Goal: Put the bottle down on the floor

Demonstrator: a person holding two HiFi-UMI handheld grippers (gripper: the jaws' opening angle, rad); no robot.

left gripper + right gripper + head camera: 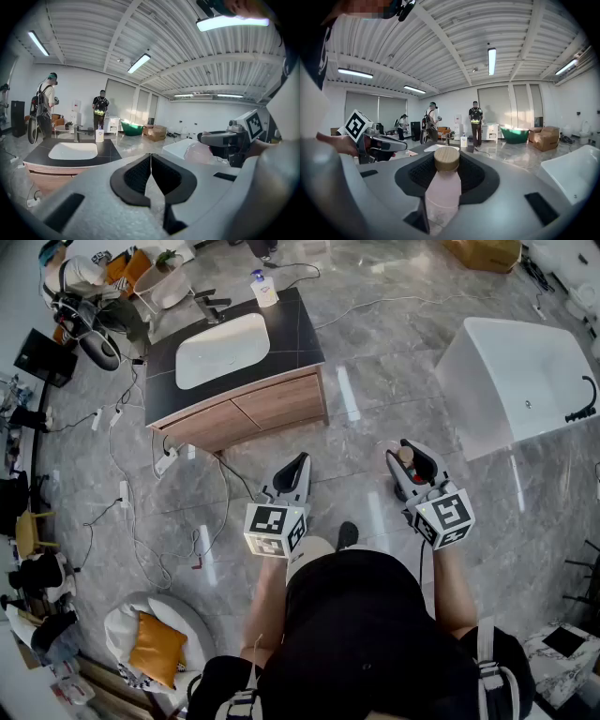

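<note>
Bottle point(443, 190) of smooth pale pink plastic, its round tan cap point(446, 158) finely gridded, sits at the centre of the right gripper view, clamped between the ribbed black pads of my right gripper point(412, 461). My left gripper point(151, 159) has its jaws pressed together with nothing between them, above the glossy grey marble floor point(375, 381).

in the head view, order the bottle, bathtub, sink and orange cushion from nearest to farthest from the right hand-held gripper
1. bottle: gripped between the jaws of the right hand-held gripper.
2. bathtub: up and to the right of it, on the floor.
3. sink: upper left of the view.
4. orange cushion: lower left corner, beyond the person.
</note>
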